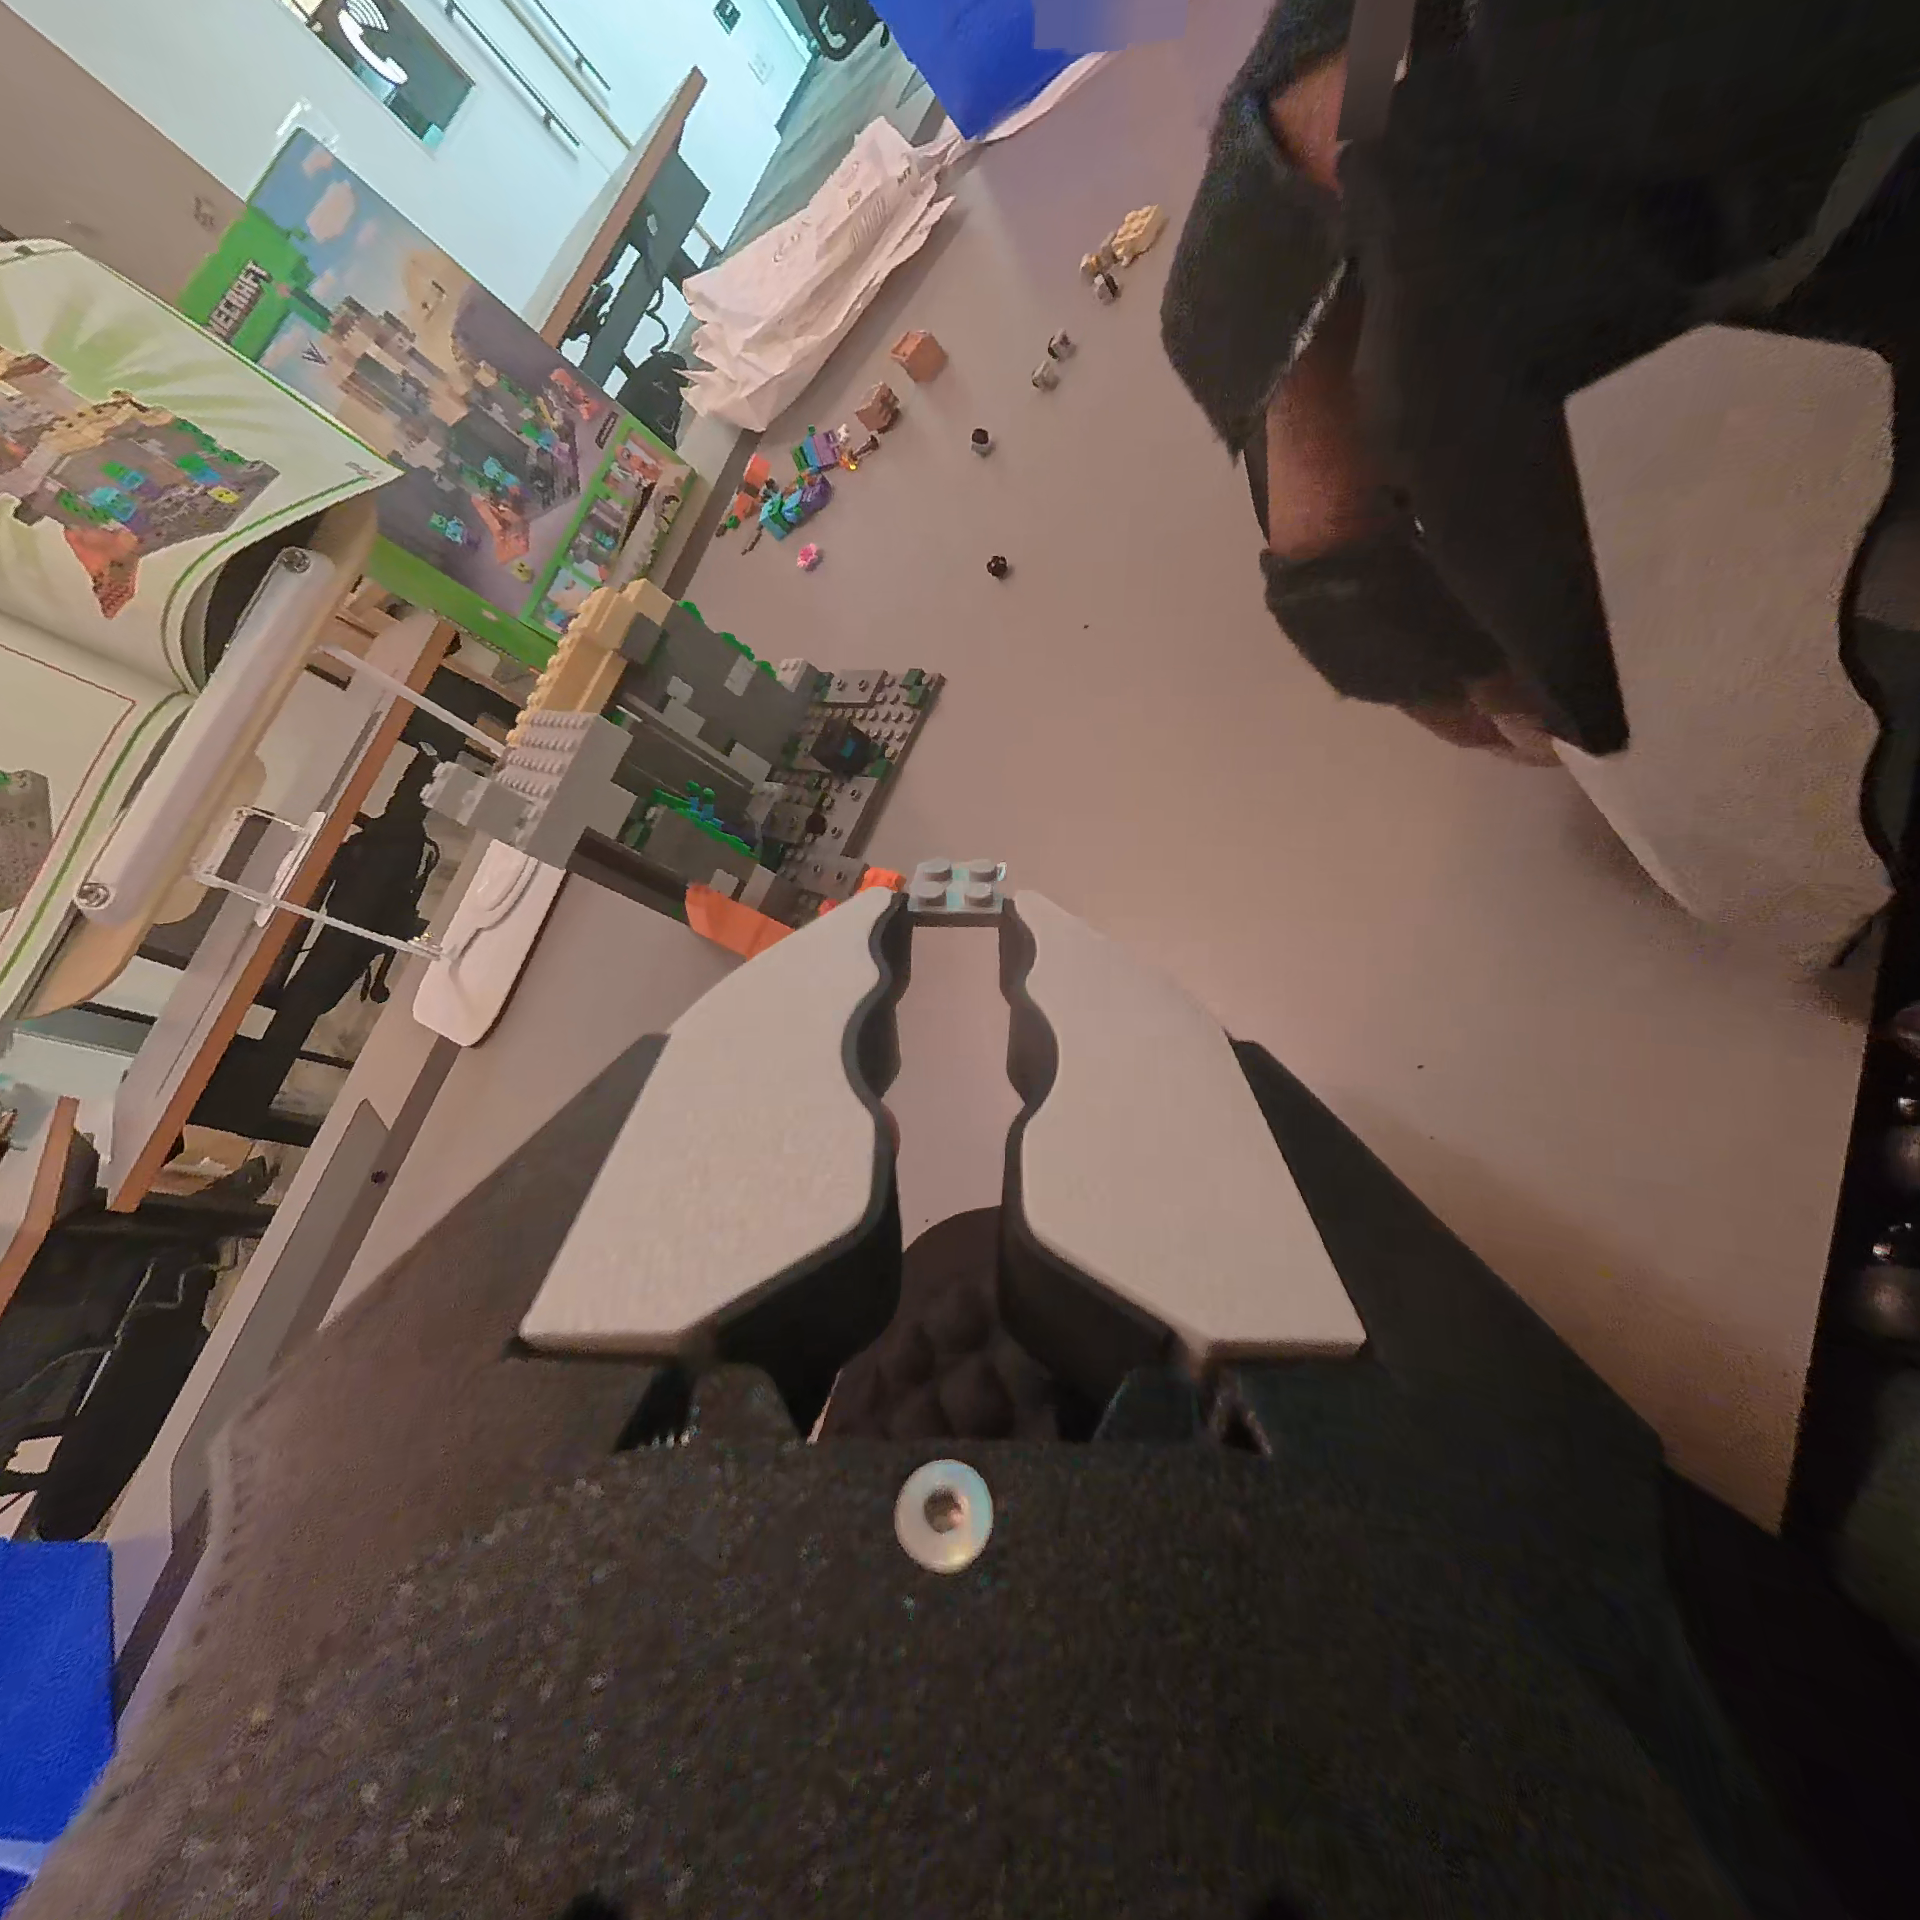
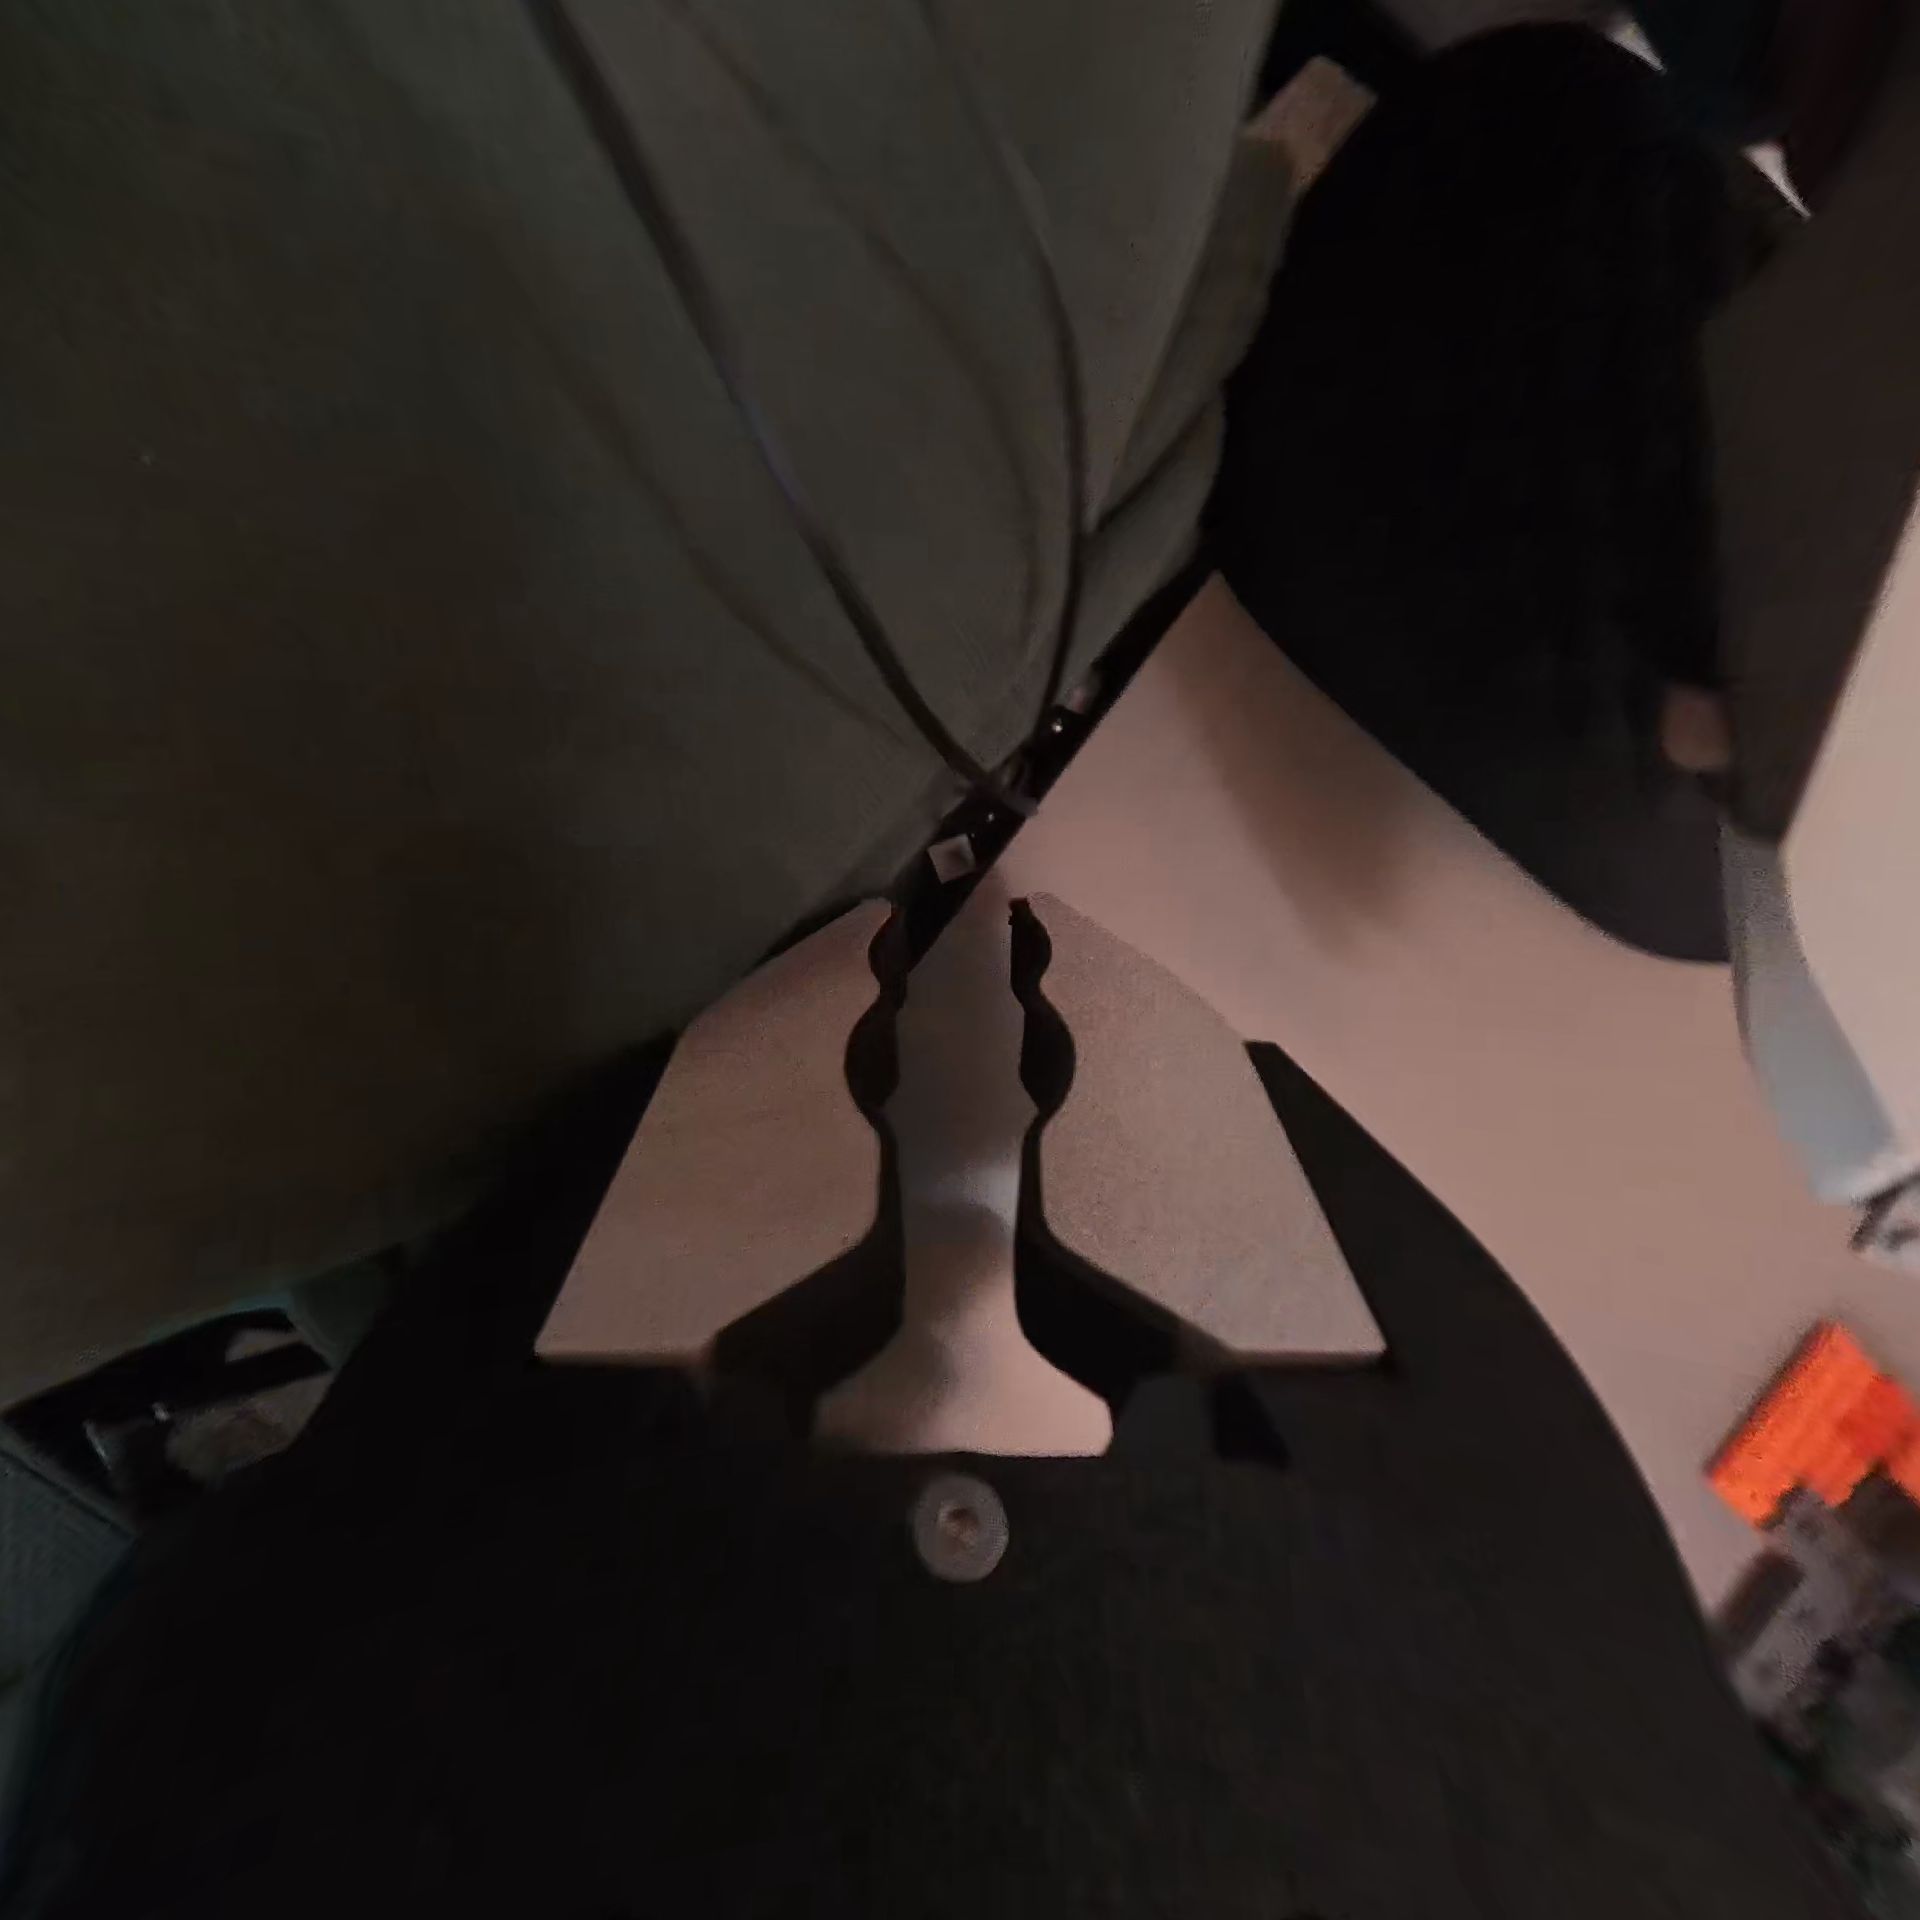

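the left gripper (image 1: 956, 906) is pinching a small grey studded plate (image 1: 958, 886) between its fingertips, holding it above the grey table (image 1: 1195, 935), near a grey and tan brick build (image 1: 707, 748). the right gripper (image 2: 951, 914) is pointing at a green garment (image 2: 468, 416), its fingers standing slightly spread with nothing between them.

Ahead of the left gripper stretches a pale grey table (image 1: 1195, 748). Up and to its left rise white walls (image 1: 156, 114) with a dark window (image 1: 400, 62), and a wood-edged partition (image 1: 634, 197) stands beyond the table's far edge.
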Demonstrator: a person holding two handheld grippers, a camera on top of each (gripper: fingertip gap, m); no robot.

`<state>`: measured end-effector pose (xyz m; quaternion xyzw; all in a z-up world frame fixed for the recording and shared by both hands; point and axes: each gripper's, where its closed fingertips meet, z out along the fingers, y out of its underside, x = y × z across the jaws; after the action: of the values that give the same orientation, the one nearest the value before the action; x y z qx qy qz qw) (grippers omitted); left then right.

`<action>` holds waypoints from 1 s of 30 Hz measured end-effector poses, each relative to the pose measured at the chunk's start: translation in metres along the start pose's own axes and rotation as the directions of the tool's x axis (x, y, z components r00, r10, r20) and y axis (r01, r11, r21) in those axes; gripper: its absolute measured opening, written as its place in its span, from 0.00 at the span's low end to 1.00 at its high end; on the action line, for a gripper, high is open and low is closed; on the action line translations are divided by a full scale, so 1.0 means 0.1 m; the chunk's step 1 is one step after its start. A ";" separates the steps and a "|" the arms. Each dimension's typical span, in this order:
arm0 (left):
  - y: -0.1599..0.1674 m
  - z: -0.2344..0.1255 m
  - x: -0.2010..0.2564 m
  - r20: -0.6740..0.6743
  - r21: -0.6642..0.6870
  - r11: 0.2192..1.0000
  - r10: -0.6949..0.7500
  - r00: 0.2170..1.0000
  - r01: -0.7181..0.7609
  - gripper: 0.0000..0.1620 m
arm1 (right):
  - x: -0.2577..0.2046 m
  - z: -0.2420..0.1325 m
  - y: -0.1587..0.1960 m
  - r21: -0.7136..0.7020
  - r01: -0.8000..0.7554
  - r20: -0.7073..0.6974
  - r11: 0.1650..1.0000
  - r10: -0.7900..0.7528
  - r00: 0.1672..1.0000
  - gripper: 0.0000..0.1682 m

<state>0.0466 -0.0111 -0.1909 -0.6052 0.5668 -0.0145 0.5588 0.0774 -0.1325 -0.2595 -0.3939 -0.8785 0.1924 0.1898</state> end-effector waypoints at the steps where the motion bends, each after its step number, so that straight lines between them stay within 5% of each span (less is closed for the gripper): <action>1: 0.01 0.00 0.00 -0.001 -0.003 1.000 -0.002 1.000 0.002 0.10 | 0.00 0.02 -0.01 -0.013 0.040 0.008 0.999 -0.039 0.999 0.11; 17: 0.11 -0.11 0.12 -0.020 -0.013 1.000 -0.009 1.000 0.009 0.10 | -0.02 0.23 -0.02 -0.186 0.440 0.007 0.878 -0.447 0.895 0.05; 23: 0.14 -0.13 0.12 -0.021 -0.017 1.000 -0.015 1.000 0.015 0.10 | -0.02 0.16 -0.03 -0.164 0.382 -0.055 0.910 -0.395 0.917 0.04; 30: 0.14 -0.12 0.09 -0.017 -0.015 1.000 -0.019 1.000 0.019 0.10 | 0.06 -0.22 -0.06 0.037 0.137 -0.189 0.990 -0.127 0.974 0.04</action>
<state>0.0331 -0.0219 -0.2017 -0.6145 0.5658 -0.0205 0.5494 0.0811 -0.1275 -0.2372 -0.3459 -0.8761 0.1637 0.2931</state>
